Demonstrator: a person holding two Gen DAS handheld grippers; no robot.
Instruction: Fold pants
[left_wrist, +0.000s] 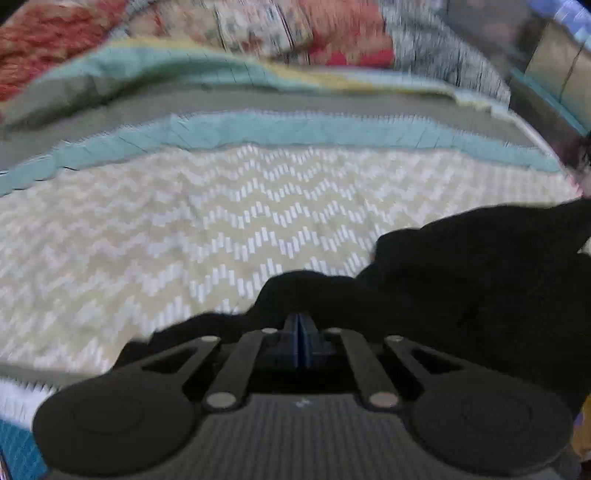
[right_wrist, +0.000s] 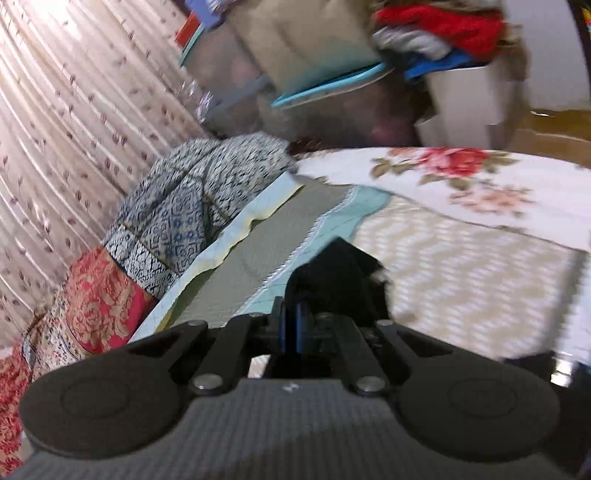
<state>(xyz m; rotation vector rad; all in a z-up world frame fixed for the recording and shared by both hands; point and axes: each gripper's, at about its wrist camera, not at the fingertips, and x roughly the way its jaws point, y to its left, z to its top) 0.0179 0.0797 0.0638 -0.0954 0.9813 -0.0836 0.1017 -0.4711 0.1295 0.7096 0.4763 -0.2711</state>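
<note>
Left gripper (left_wrist: 298, 325) up close, blue pads pressed flat together, nose buried in the edge of the black pants (left_wrist: 461, 288); whether cloth is pinched between them is hard to tell. The pants lie bunched and rumpled, a dark heap spreading to the right over the zigzag bedspread (left_wrist: 166, 229). Right gripper (right_wrist: 290, 325) is clamped on a stiff black fold of the pants, lifted clear above the bedspread. Beyond, teal and grey border stripes (left_wrist: 295, 129), then piled patterned clothes (right_wrist: 177, 206), a floral sheet (right_wrist: 480, 181) and a curtain (right_wrist: 55, 129).
</note>
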